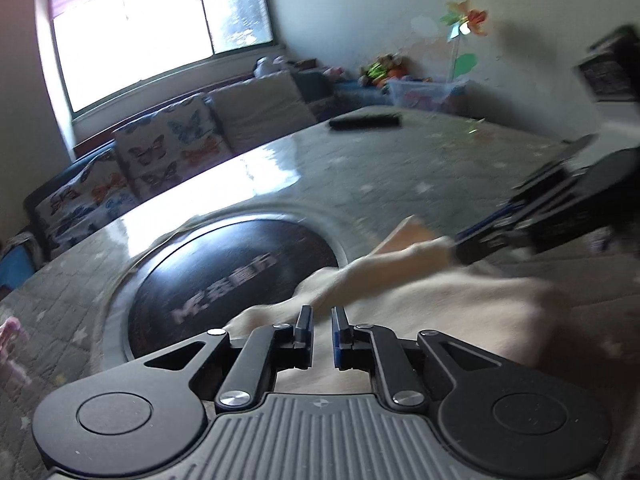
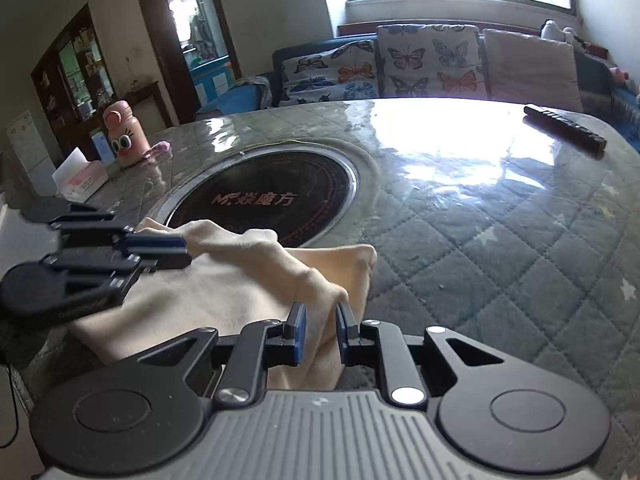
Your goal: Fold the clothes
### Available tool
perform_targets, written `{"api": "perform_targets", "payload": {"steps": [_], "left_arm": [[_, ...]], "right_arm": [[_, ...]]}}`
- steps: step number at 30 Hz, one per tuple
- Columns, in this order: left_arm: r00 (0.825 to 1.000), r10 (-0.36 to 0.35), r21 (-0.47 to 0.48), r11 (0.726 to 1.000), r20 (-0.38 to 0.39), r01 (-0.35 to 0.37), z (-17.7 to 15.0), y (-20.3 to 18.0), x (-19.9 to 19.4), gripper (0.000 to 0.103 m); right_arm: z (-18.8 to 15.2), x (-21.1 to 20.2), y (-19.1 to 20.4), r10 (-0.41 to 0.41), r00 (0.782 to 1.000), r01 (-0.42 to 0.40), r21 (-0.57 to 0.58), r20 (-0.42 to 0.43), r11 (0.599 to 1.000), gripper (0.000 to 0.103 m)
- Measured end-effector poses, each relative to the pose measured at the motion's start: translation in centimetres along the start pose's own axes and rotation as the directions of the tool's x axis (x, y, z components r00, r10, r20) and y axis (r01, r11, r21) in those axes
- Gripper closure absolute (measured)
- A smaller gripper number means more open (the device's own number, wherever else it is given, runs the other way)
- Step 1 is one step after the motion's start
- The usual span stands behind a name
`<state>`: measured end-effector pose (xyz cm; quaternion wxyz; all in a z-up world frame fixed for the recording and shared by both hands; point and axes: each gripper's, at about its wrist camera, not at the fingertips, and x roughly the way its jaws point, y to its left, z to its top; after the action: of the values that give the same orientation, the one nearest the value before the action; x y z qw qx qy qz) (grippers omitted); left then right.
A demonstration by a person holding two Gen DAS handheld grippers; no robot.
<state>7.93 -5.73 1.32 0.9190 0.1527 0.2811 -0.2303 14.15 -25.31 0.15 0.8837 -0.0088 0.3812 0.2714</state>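
in the left wrist view the left hand-held gripper sits low over a cream garment, its jaws drawn close with a fold of the cloth rising between the blue pads, so it seems to be pinching the fabric, though blur makes the contact hard to confirm. the garment lies on the near part of the table, which wears a grey quilted cover, and one edge of the cloth reaches onto the round black hob set in the table top. at the right the right hand-held gripper holds a stretched strip of the same garment. a dark remote lies well apart near the far edge, with a butterfly-print sofa beyond. in the right wrist view the right hand-held gripper is clamped on a raised ridge of the cream garment, the cloth passing between its pads. the left hand-held gripper comes in from the left, closed on the garment's far edge just beside the hob. a pink bottle and a tissue box stand at the far left of the table, the remote at the far right.
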Motion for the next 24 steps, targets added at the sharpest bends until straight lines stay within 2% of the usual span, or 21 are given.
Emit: {"api": "perform_targets", "payload": {"steps": [3, 6, 11, 14, 19, 24], "left_arm": [[0.995, -0.099, 0.033, 0.995, 0.029, 0.098, 0.6, -2.0, -0.5, 0.092], [0.981, -0.19, 0.067, 0.98, 0.034, 0.188, 1.0, -3.9, -0.3, 0.093], [0.962, -0.274, 0.099, 0.957, 0.004, 0.272, 0.7, -5.7, 0.9, 0.094], [0.957, -0.291, 0.095, 0.952, -0.01, 0.29, 0.4, -5.9, 1.2, 0.096], [0.962, -0.273, 0.064, 0.96, 0.002, 0.272, -0.3, -5.3, -0.3, 0.096], [0.967, -0.255, 0.034, 0.967, 0.014, 0.254, -0.9, -4.8, -1.8, 0.09]], "right_arm": [[0.3, 0.5, -0.2, 0.001, 1.0, -0.001, 0.002, -0.008, 1.0, 0.089], [0.4, 1.0, -0.4, 0.009, 1.0, -0.008, 0.006, -0.015, 1.0, 0.093], [0.6, 1.7, -0.5, 0.013, 1.0, -0.013, -0.01, -0.026, 1.0, 0.094], [0.7, 2.0, -0.6, 0.013, 0.999, -0.014, -0.015, -0.032, 1.0, 0.094], [0.7, 2.8, -0.4, 0.0, 1.0, -0.001, -0.03, -0.031, 1.0, 0.094], [0.7, 2.3, 0.0, -0.015, 1.0, 0.014, -0.04, -0.009, 0.999, 0.093]]}}
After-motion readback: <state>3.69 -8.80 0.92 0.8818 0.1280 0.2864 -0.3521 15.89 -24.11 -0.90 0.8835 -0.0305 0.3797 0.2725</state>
